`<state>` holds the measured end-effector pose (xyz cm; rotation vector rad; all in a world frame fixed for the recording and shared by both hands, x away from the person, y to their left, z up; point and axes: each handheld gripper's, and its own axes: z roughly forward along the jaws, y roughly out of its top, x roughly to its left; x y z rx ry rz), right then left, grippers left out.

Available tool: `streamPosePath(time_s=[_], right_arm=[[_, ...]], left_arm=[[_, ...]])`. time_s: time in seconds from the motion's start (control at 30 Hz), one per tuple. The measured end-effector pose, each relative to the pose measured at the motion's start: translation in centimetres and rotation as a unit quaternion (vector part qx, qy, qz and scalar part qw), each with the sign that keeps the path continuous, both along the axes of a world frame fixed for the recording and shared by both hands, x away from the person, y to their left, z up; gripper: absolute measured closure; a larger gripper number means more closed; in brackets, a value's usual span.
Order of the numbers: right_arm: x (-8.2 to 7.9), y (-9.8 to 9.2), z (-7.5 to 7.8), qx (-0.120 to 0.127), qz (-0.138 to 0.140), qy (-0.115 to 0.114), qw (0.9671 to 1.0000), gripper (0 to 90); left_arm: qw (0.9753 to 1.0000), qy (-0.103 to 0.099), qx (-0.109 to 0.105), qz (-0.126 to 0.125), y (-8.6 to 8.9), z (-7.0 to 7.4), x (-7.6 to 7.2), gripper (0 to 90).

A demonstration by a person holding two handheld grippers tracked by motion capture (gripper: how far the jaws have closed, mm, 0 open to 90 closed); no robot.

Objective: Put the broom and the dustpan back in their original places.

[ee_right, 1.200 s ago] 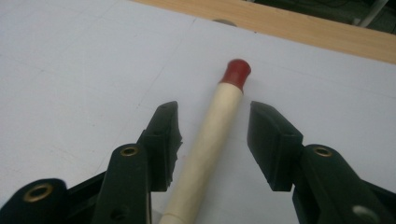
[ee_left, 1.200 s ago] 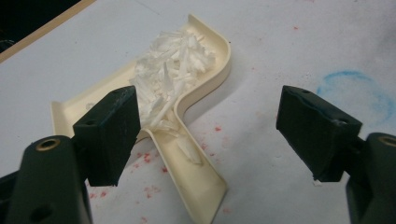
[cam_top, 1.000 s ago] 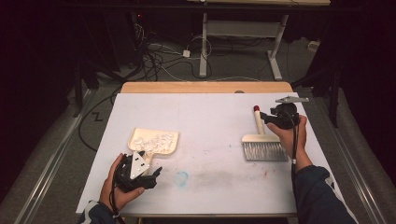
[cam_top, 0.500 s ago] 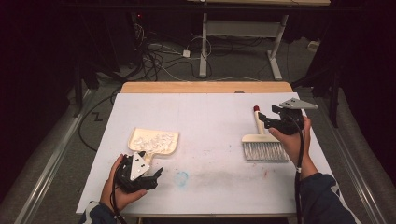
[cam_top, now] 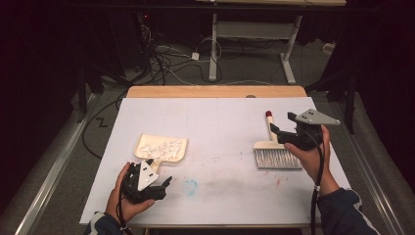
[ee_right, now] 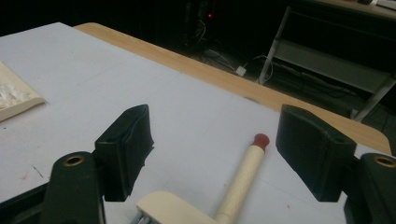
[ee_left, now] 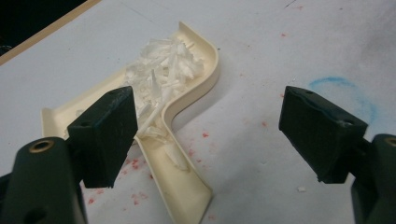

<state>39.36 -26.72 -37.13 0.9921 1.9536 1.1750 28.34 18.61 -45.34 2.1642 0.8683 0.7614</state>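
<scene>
1. High view: The table [cam_top: 215,122] carries a white sheet, with a strip of bare wood showing along its far edge. On the left half lies a cream dustpan [cam_top: 163,148] with a heap of white shreds [cam_top: 159,146] in its tray; its handle points toward the person. The left gripper [cam_top: 159,188], held in the left hand [cam_top: 128,196], sits just at the near end of that handle, close to the table's near edge. A faint blue ring [cam_top: 190,185] is drawn on the sheet just to the right of it. On the right half lies a hand brush [cam_top: 275,149], bristles toward the person, red-tipped handle pointing away. The right gripper [cam_top: 274,132], held in the right hand [cam_top: 309,155], hovers just beside the brush's handle on its right.

2. Left gripper view: The jaws stand wide apart, clamped on nothing. The dustpan [ee_left: 187,140] lies between and beyond them, its handle running toward the camera closer to the left jaw. The white shreds [ee_left: 163,74] fill the tray. The blue ring [ee_left: 348,93] shows past the right jaw. Small red specks dot the sheet.

3. Right gripper view: The jaws are wide apart and empty. The brush [ee_right: 233,191] lies below, between them, its handle ending in a red cap. A corner of the dustpan [ee_right: 16,100] shows at far left.
</scene>
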Motion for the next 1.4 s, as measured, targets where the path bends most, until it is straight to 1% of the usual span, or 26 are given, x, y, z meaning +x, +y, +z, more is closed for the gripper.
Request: streamPosePath(time_s=[0.13,0.2,0.27,0.37,0.5,0.57,0.63,0.73,0.87,0.9,0.93,1.07,1.17,1.23,1.3,1.4], right_arm=[[-1.1,0.0,0.2,0.000,0.008,-0.015,0.9999,23.5],[-1.7,-0.1,0.4,-0.001,0.009,-0.026,0.9996,24.0],[-2.3,-0.4,0.5,0.005,0.014,-0.032,0.9994,24.1],[-3.1,-0.6,0.6,0.006,0.023,-0.037,0.9990,24.0],[-4.1,-1.0,0.6,-0.002,0.032,-0.040,0.9987,23.5],[-4.6,-1.3,0.5,0.004,0.037,-0.039,0.9985,23.4],[-5.1,-1.4,0.3,-0.002,0.040,-0.040,0.9984,23.3],[-5.8,-1.5,0.0,-0.017,0.041,-0.043,0.9981,23.2],[-6.7,-1.7,-0.4,-0.021,0.050,-0.050,0.9973,22.0],[-6.9,-1.7,-0.6,-0.022,0.052,-0.048,0.9973,21.7],[-7.0,-1.8,-0.7,-0.025,0.052,-0.048,0.9972,21.7],[-7.6,-2.0,-1.4,-0.030,0.060,-0.049,0.9966,21.7],[-8.1,-2.3,-1.9,-0.027,0.058,-0.057,0.9963,22.4],[-8.4,-2.5,-2.3,-0.025,0.063,-0.055,0.9962,22.4],[-8.6,-2.8,-2.7,-0.030,0.058,-0.057,0.9963,22.5],[-8.9,-3.2,-3.2,-0.030,0.055,-0.057,0.9964,22.6]], left_arm=[[1.0000,0.001,0.003,0.000,-0.1,-0.1,0.0,18.4],[1.0000,0.001,0.003,-0.002,-0.2,0.0,0.1,18.4],[1.0000,0.000,0.005,-0.002,-0.3,0.0,0.0,18.4],[1.0000,0.000,0.006,-0.001,-0.3,-0.1,0.1,18.4],[1.0000,0.002,0.006,-0.004,-0.4,-0.1,0.1,18.4],[1.0000,0.000,0.007,-0.005,-0.4,-0.1,0.0,18.4],[1.0000,0.000,0.006,-0.007,-0.4,-0.1,0.0,18.4],[0.9999,0.001,0.006,-0.008,-0.5,-0.1,0.0,18.4],[0.9999,0.003,0.007,-0.011,-0.7,-0.2,0.1,18.4],[0.9999,0.003,0.007,-0.013,-0.7,-0.2,0.1,18.4],[0.9999,0.009,0.005,-0.012,-0.8,-0.2,0.1,18.4],[0.9998,0.007,0.005,-0.016,-1.0,-0.2,0.2,18.4],[0.9998,0.005,0.004,-0.018,-1.1,-0.1,0.3,18.4],[0.9998,0.004,0.006,-0.019,-1.2,-0.2,0.4,18.4],[0.9998,0.005,0.007,-0.019,-1.2,-0.2,0.4,18.4],[0.9998,0.005,0.005,-0.019,-1.1,-0.3,0.5,18.4]])
